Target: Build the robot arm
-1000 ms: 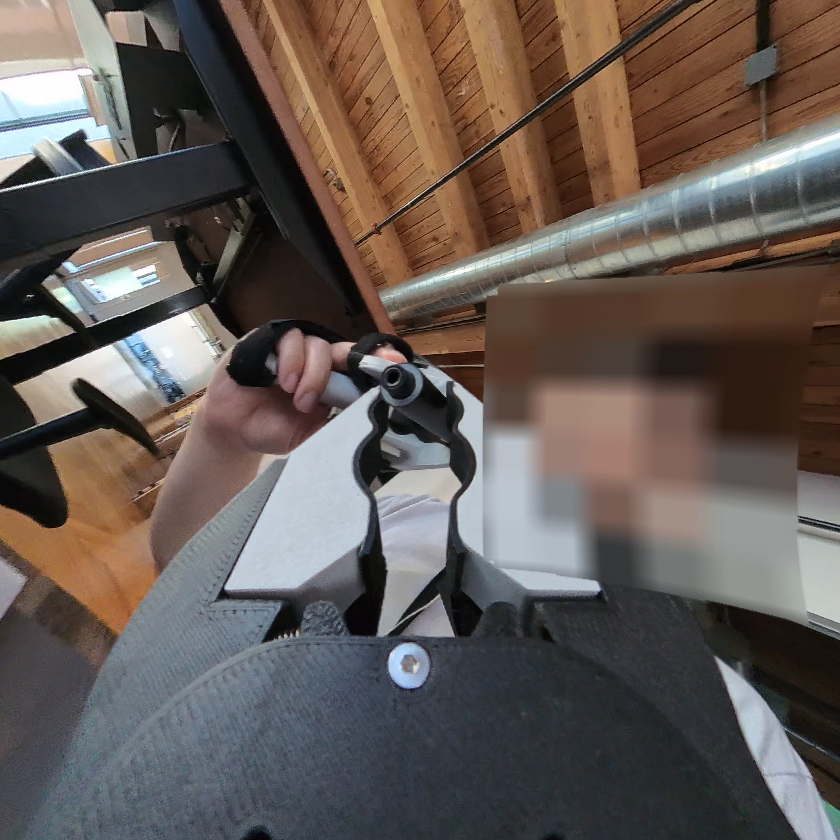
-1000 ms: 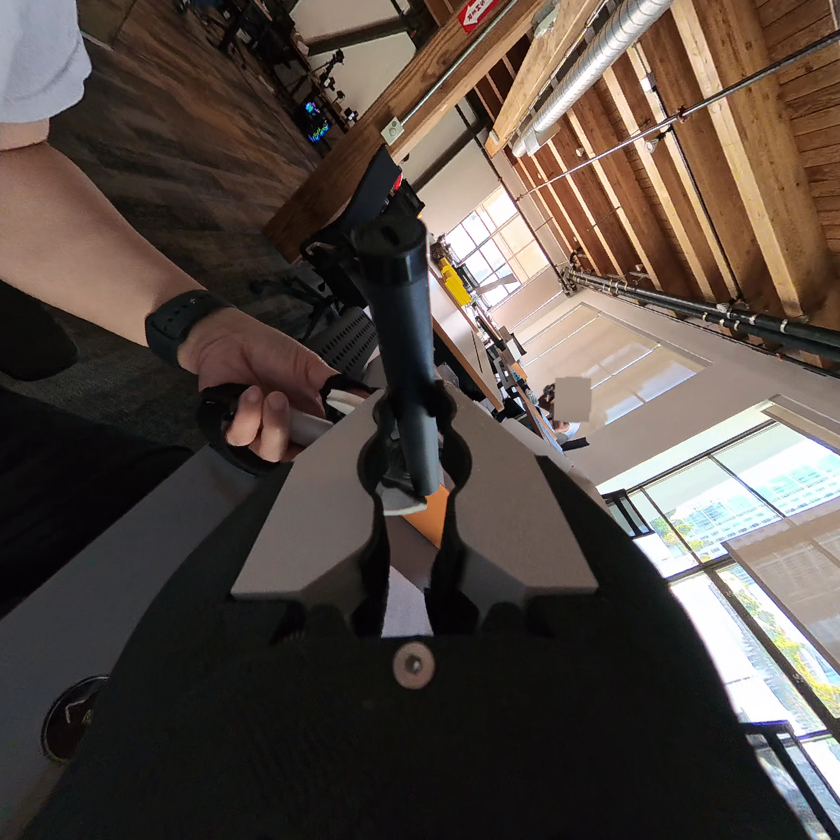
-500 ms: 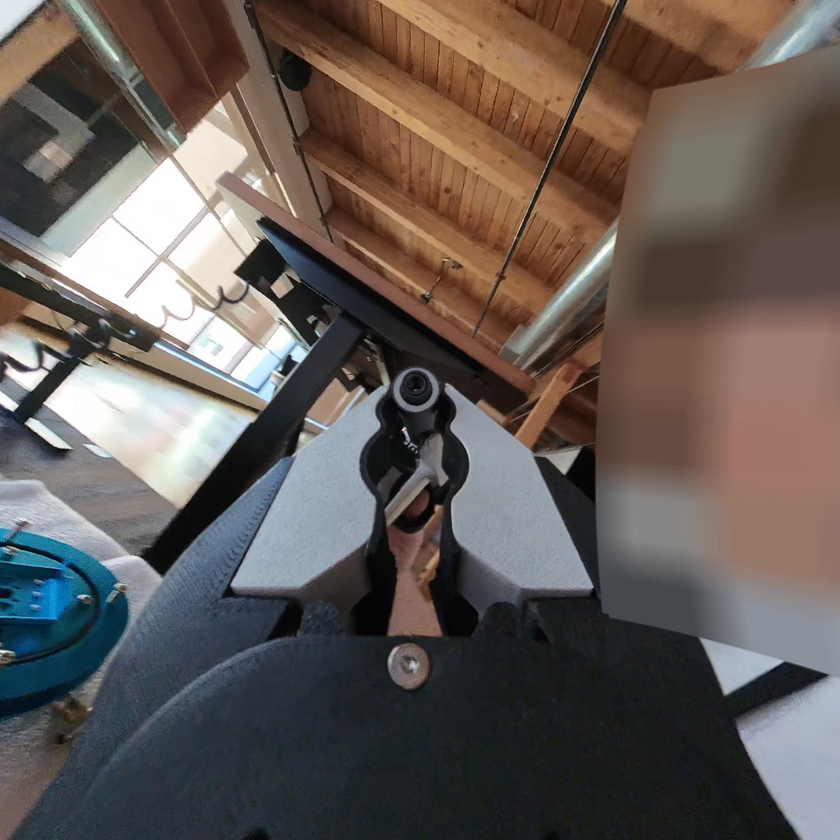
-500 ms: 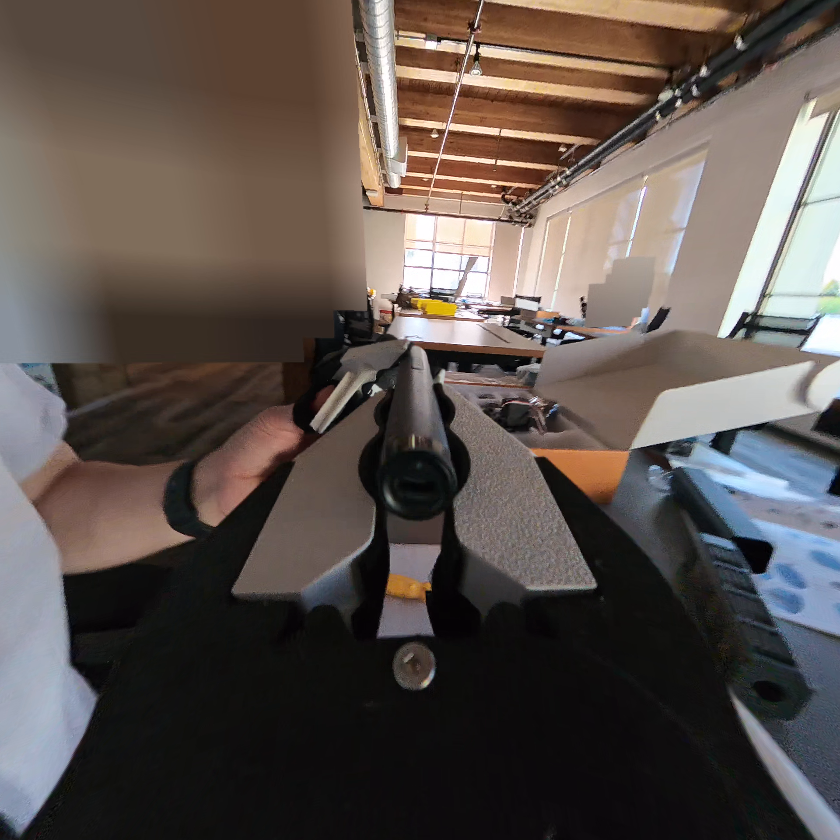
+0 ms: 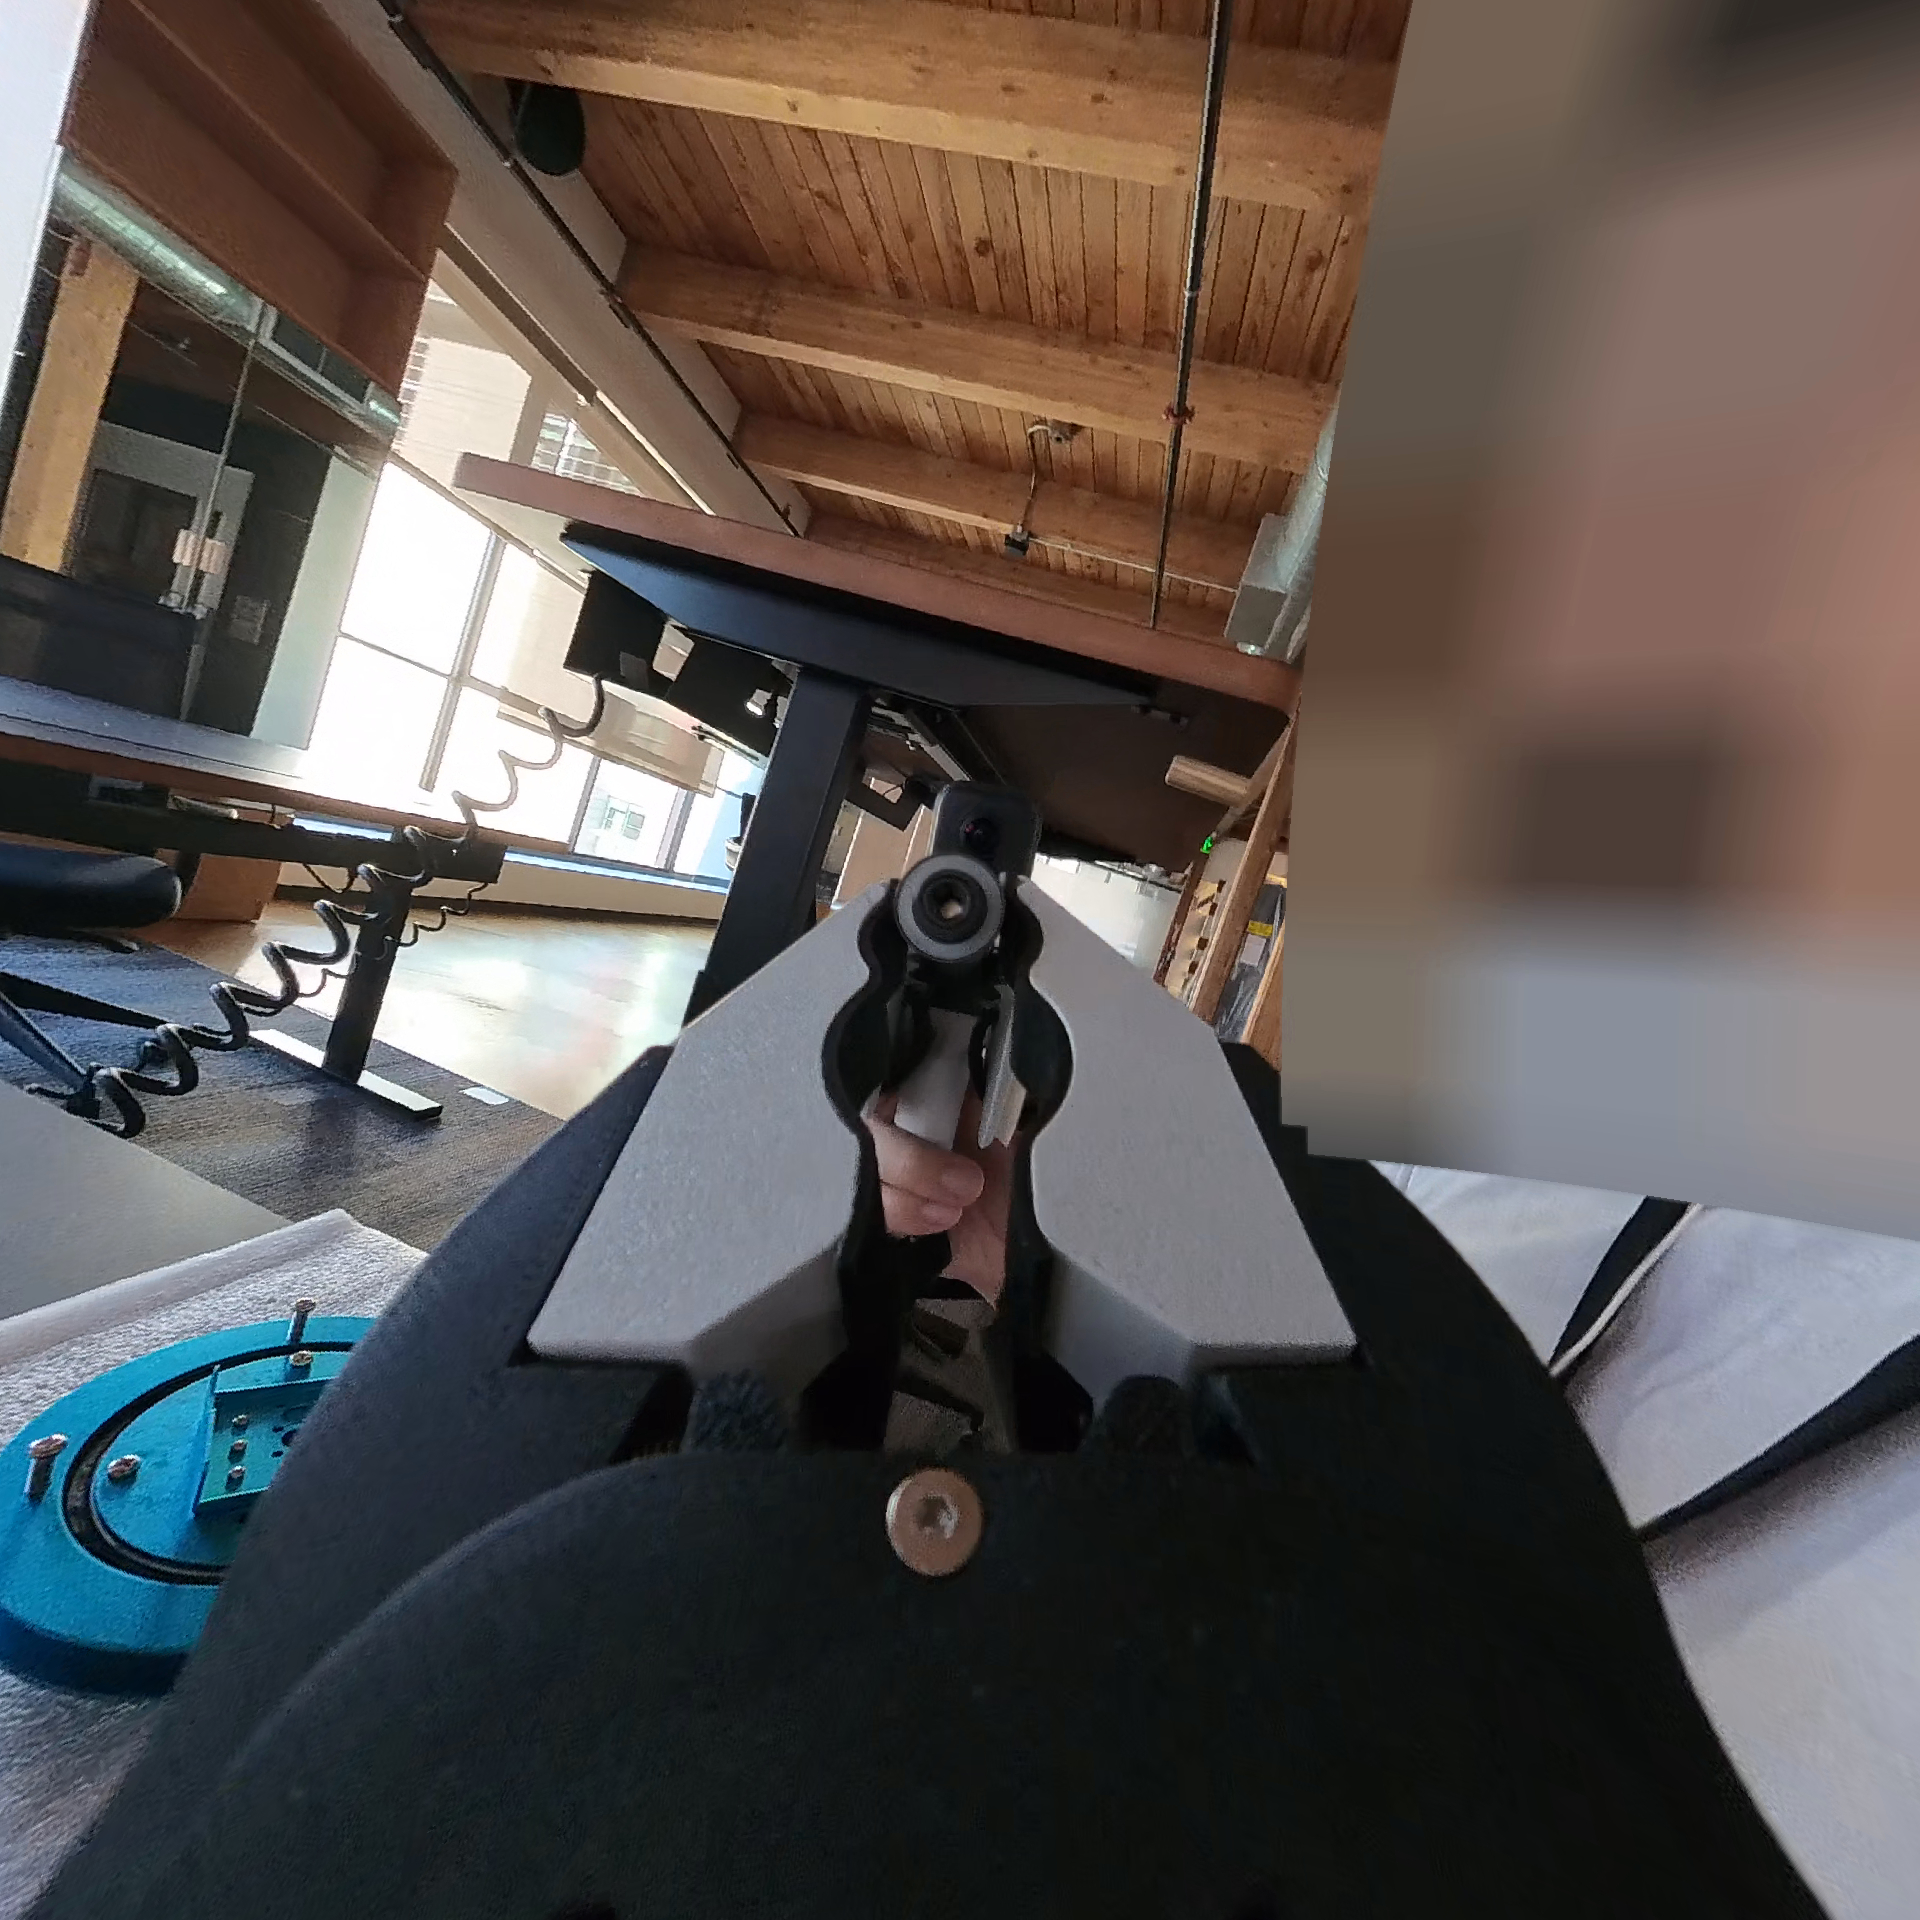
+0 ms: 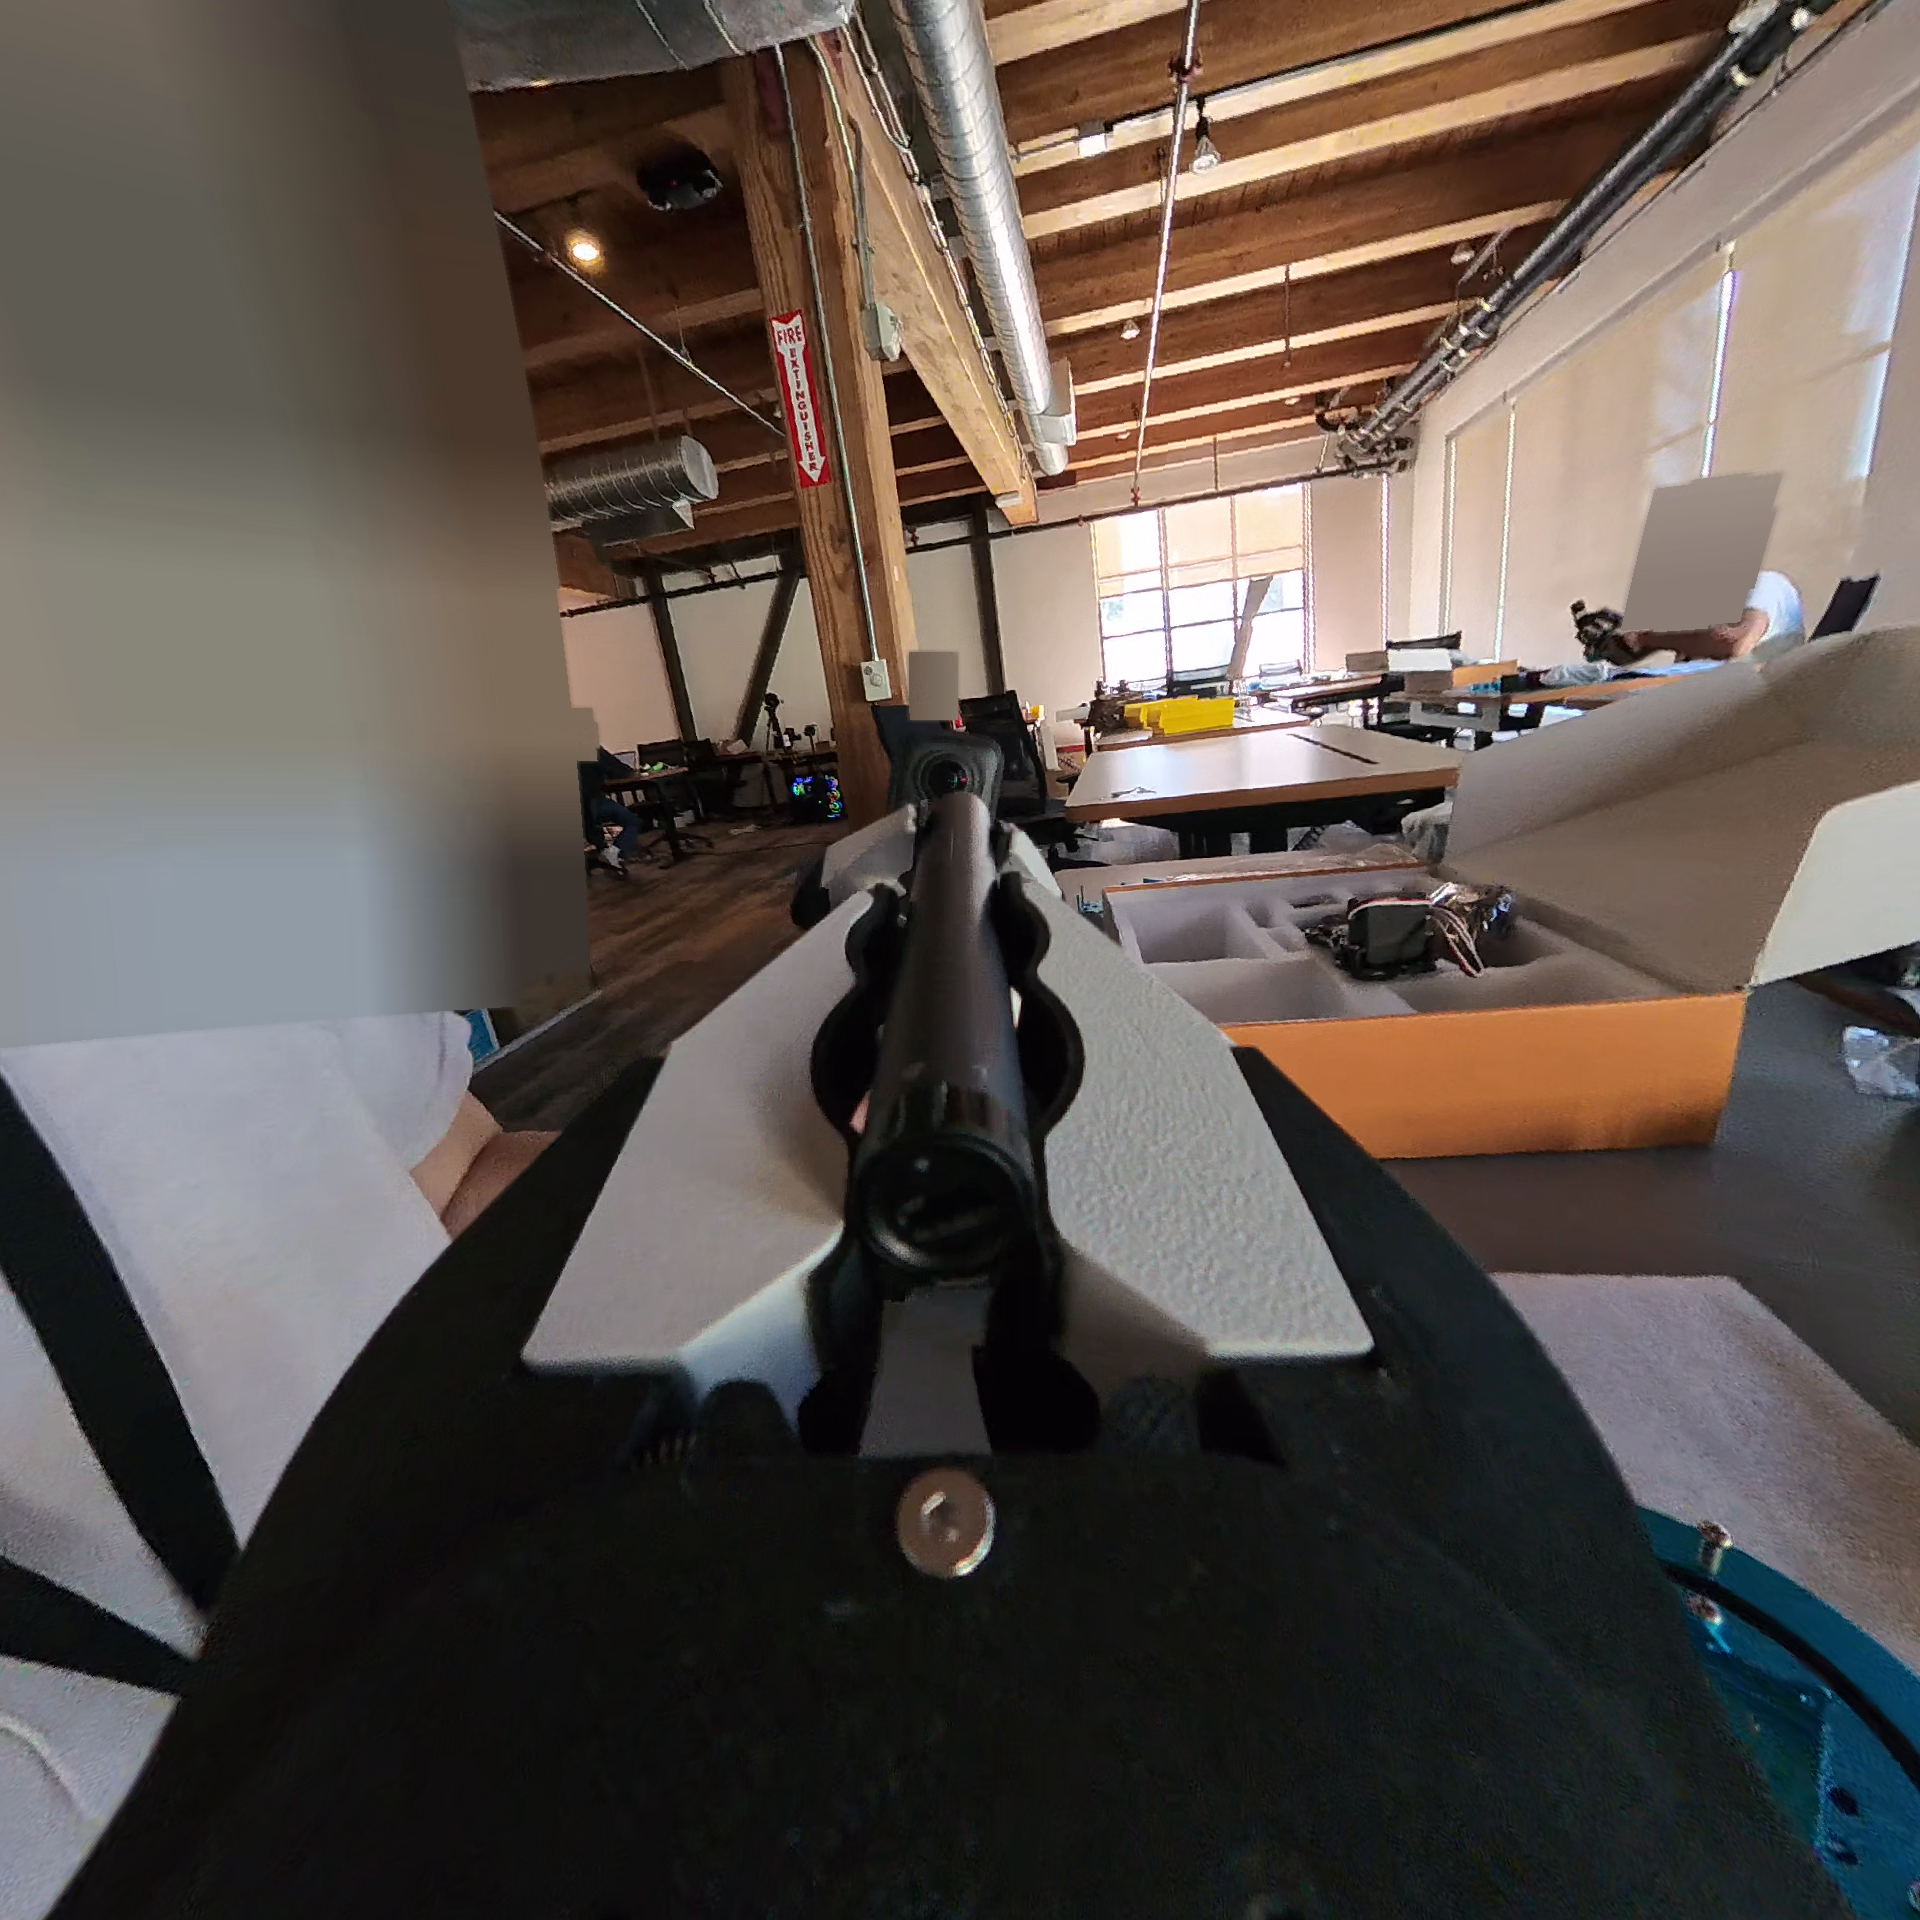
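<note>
A black rod-shaped tool (image 6: 940, 1039) lies lengthwise in the channel between my right gripper's (image 6: 951, 868) fingers, its hollow end toward the camera. The right gripper is shut on it. In the left wrist view the tool's other end, with a silver ring (image 5: 948, 906), sits between my left gripper's (image 5: 948, 920) fingertips, which are shut on it. The two grippers face each other tip to tip, and each view shows the other gripper's camera lens just behind the tool. A hand (image 5: 935, 1195) shows through the left gripper's gap.
A blue round fixture with screws (image 5: 135, 1475) lies on a pale mat at lower left, and also shows in the right wrist view (image 6: 1808, 1704). An open orange box with grey foam (image 6: 1455, 1070) stands to the right. A black-legged desk (image 5: 831, 623) is ahead. A person's white shirt (image 6: 208, 1195) is close. My two grippers' fingertips are within a few centimetres of each other.
Both views have swung down from the ceiling to near level. The black tool has stayed gripped in both grippers, and the blue fixture and the orange box have come into view.
</note>
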Demonstrator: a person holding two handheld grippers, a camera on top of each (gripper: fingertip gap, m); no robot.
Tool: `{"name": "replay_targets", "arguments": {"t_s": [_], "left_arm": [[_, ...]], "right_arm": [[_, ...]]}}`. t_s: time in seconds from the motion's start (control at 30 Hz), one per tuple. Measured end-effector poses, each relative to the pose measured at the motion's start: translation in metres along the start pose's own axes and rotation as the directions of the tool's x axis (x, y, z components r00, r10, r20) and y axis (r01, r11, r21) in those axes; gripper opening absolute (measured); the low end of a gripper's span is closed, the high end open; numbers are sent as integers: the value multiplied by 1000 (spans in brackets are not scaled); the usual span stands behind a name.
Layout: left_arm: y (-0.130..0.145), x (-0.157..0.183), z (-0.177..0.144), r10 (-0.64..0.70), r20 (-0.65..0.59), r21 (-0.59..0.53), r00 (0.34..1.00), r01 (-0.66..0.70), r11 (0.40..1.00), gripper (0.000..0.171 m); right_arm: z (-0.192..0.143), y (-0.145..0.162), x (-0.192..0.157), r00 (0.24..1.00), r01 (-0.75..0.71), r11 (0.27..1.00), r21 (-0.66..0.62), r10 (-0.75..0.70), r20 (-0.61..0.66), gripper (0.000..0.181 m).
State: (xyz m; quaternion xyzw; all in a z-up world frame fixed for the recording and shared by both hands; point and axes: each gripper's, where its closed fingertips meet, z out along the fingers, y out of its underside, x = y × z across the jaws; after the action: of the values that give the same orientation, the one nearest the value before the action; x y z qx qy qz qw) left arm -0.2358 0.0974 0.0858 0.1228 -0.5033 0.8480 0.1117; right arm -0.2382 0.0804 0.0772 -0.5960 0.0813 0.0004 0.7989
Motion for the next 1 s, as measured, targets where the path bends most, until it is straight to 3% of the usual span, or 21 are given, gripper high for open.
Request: {"name": "replay_targets", "arguments": {"t_s": [0.6,0.8,1.0], "left_arm": [[11,14,3,-44,-88,-60,995,38,997,16],[18,23,9,-25,-96,-108,995,15,994,29],[28,33,22,-32,-86,-162,996,17,987,27]], "right_arm": [[-9,-2,-17,965,261,965,2,-261,11,17],[-20,-7,-30,933,353,932,74,-357,47,18],[-31,-9,-36,893,438,889,133,-447,46,17]]}}
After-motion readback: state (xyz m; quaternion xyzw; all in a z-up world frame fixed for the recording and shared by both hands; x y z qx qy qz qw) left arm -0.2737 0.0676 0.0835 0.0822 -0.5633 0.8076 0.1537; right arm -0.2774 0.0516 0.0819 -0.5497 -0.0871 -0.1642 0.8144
